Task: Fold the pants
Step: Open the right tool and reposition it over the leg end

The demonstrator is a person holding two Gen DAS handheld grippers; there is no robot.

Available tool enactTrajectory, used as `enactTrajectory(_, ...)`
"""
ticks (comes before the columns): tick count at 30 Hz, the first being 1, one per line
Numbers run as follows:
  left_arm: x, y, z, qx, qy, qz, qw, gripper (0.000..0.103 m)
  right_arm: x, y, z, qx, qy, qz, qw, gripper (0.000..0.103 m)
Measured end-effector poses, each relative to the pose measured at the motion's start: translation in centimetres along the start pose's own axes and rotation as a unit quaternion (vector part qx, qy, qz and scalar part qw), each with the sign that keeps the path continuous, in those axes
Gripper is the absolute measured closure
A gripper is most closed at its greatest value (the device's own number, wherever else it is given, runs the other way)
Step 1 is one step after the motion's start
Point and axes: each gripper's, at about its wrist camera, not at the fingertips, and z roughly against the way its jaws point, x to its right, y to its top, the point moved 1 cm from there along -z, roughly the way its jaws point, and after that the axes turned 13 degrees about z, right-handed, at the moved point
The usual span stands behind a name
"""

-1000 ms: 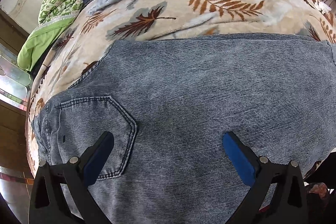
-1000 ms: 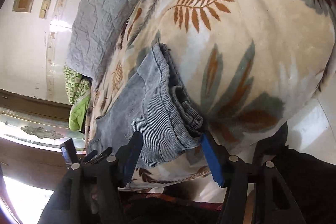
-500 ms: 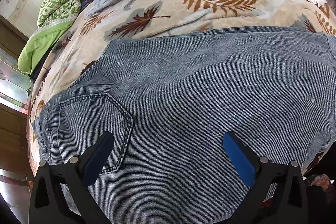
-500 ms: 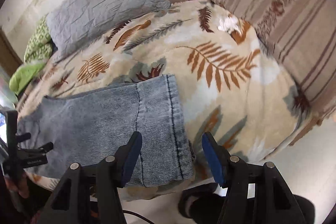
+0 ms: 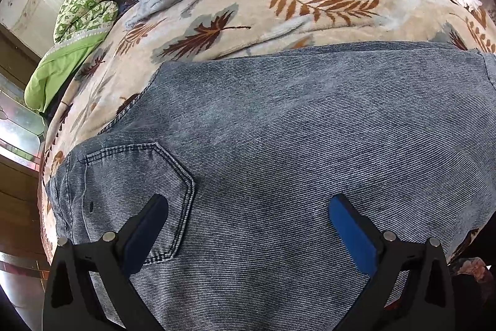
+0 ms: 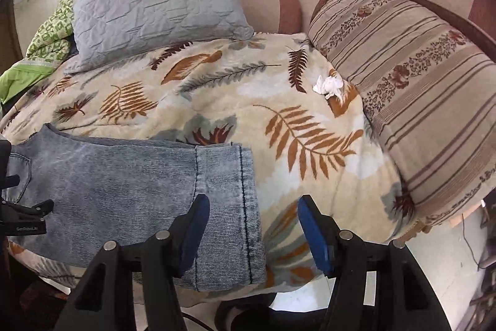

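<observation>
Surface: bed [image 6: 235, 101] with a leaf-print blanket is being used as the work surface; grey pillow [image 6: 158, 2] at the far end, striped cushion [image 6: 412, 89] along one side.
Pants location: denim pants [image 6: 124, 191] are lying flat across the near edge of the bed, apparently already doubled over, hem end [image 6: 241, 207] toward the right gripper.
Left gripper: left gripper [image 5: 248, 225] is being held over the seat area, jaws spread wide, nothing gripped; back pocket [image 5: 139, 194] is lying under its left finger.
Right gripper: right gripper [image 6: 252, 228] is being held above the hem, jaws about half open and empty.
Handling: denim is judged heavyish and soft, non-slippery, not fragile; stacked layers are likely sagging if lifted at one point.
Hold points: hem corners and waistband edge are being judged best, all layers pinched together.
View differences: right view is showing the hem, the white crumpled tissue [image 6: 328, 86] and the other gripper; left view is showing pocket stitching close up, hem mostly cut off.
</observation>
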Motion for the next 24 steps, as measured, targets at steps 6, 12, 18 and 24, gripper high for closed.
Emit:
enactTrajectory(6,0.0,0.1,-0.1,0.001,0.000,0.002,1.0000,0.000,-0.8,0.4,0.2,0.004,-0.016,0.020,1.000,0.040)
enactTrajectory(12,0.1,0.2,-0.2,0.002,0.003,0.001,1.0000,0.000,-1.8,1.0,0.6,0.015,-0.014,0.034,0.999,0.040)
enactTrajectory(18,0.1,0.2,-0.2,0.002,0.003,0.003,1.0000,0.000,-3.4,1.9,1.0,0.028,-0.005,0.054,0.998,0.040)
enactTrajectory(24,0.3,0.2,-0.2,0.003,0.006,0.002,1.0000,0.000,-4.7,2.4,1.5,0.041,0.002,0.070,0.997,0.040)
